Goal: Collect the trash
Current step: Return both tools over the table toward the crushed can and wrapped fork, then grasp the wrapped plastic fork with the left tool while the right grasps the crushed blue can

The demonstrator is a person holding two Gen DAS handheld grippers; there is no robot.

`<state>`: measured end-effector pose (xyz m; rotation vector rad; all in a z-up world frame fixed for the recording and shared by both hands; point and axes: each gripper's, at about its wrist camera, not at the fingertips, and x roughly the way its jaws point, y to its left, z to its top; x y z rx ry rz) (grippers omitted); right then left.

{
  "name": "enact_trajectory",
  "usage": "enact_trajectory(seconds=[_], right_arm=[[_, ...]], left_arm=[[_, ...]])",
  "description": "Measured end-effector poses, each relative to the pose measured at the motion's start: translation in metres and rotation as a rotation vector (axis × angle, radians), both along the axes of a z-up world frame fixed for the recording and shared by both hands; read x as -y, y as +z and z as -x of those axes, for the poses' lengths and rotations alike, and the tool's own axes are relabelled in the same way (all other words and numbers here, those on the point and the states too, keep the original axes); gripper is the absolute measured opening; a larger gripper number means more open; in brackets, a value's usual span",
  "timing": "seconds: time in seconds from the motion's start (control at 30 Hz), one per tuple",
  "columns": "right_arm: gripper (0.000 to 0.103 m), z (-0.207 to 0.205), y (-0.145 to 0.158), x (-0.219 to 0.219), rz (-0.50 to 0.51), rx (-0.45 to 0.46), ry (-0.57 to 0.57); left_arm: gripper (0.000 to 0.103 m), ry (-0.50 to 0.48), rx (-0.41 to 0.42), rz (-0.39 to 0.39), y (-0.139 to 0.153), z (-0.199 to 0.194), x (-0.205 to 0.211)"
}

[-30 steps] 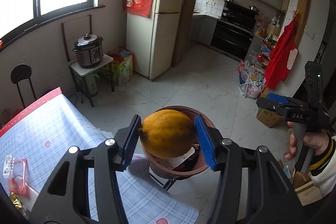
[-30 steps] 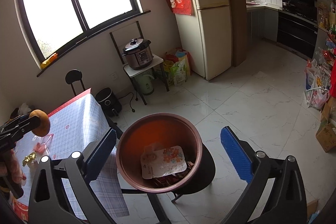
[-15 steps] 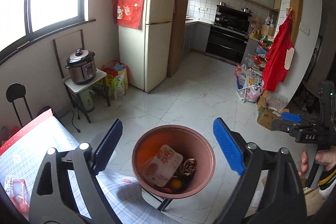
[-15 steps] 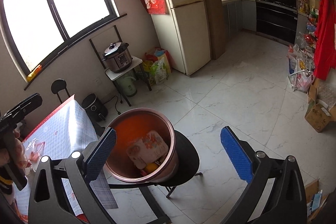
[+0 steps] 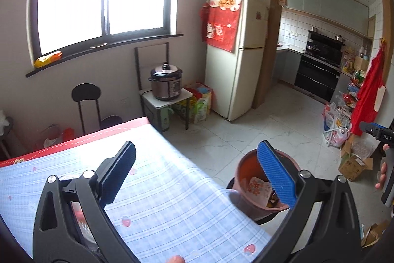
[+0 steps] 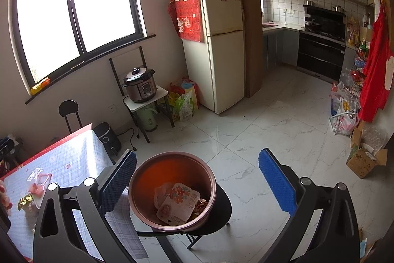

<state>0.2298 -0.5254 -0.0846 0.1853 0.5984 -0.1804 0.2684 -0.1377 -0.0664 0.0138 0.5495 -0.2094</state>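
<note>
A brown round trash bin [image 6: 172,191] stands on a black stool beside the table and holds a flowered wrapper [image 6: 178,205] and other scraps. It also shows in the left wrist view [image 5: 248,186]. My left gripper [image 5: 197,174] is open and empty above the checked tablecloth [image 5: 172,201]. My right gripper [image 6: 197,179] is open and empty, hovering just above the bin. Pink and gold wrappers [image 6: 34,191] lie on the table at the left. A wrapper [image 5: 78,216] shows partly hidden behind my left finger.
A black chair [image 5: 86,100] stands against the wall. A pressure cooker [image 6: 140,85] sits on a small stand next to the fridge [image 6: 216,46]. Bags and cardboard boxes [image 6: 364,159] line the right wall. White tiled floor [image 6: 270,130] lies beyond the bin.
My left gripper opened and dropped the orange fruit into the bin, then swung left over the table. My right gripper drew back and sits higher over the bin.
</note>
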Motion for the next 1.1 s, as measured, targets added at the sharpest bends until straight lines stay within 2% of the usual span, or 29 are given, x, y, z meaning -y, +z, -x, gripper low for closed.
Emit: enact_trajectory(seconds=[0.27, 0.4, 0.57, 0.77, 0.87, 1.03, 1.1], right_arm=[[0.098, 0.008, 0.015, -0.058, 0.024, 0.045, -0.001], [0.098, 0.004, 0.016, -0.103, 0.032, 0.053, 0.067], [0.098, -0.008, 0.007, -0.172, 0.042, 0.01, 0.201], [0.098, -0.018, -0.013, -0.261, 0.042, -0.048, 0.379], [0.098, -0.019, -0.025, -0.305, 0.039, -0.072, 0.478], [0.098, -0.027, -0.055, -0.377, 0.006, -0.164, 0.639], [0.098, -0.029, -0.068, -0.402, 0.006, -0.196, 0.678]], left_arm=[[0.097, 0.281, 0.026, 0.02, 0.005, 0.074, -0.142], [0.097, 0.405, 0.015, 0.044, -0.004, 0.112, -0.203], [0.097, 0.514, -0.038, 0.075, -0.029, 0.155, -0.257], [0.097, 0.6, -0.087, 0.125, -0.063, 0.191, -0.292], [0.097, 0.605, -0.118, 0.136, -0.087, 0.202, -0.296], [0.097, 0.548, -0.231, 0.184, -0.135, 0.202, -0.299], [0.097, 0.529, -0.272, 0.18, -0.151, 0.198, -0.296]])
